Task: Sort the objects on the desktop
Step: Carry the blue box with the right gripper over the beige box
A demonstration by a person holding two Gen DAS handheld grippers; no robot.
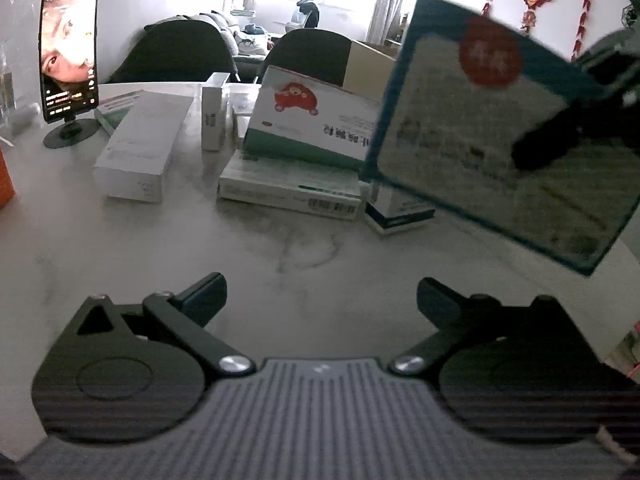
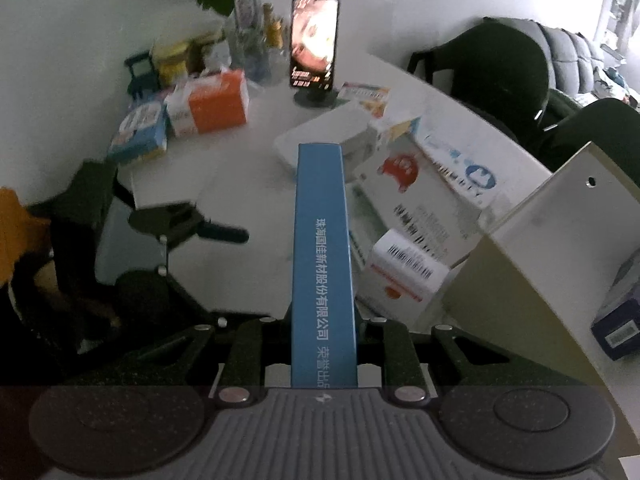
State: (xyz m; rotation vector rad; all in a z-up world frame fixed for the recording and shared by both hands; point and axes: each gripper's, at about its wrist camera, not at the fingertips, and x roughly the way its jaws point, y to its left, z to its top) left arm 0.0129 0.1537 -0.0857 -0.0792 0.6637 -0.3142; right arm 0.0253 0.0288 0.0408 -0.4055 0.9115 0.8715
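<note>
R claw [image 2: 324, 344] w/ blue box [image 2: 322, 240] edge-on

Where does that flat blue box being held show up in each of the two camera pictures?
Left wrist view: the flat blue box hangs at upper right, broad face showing, tilted above the white marble table.
Right wrist view: its narrow blue edge runs up the centre, clamped in the right gripper.
Shared landmark: the lit phone on a stand.
</note>
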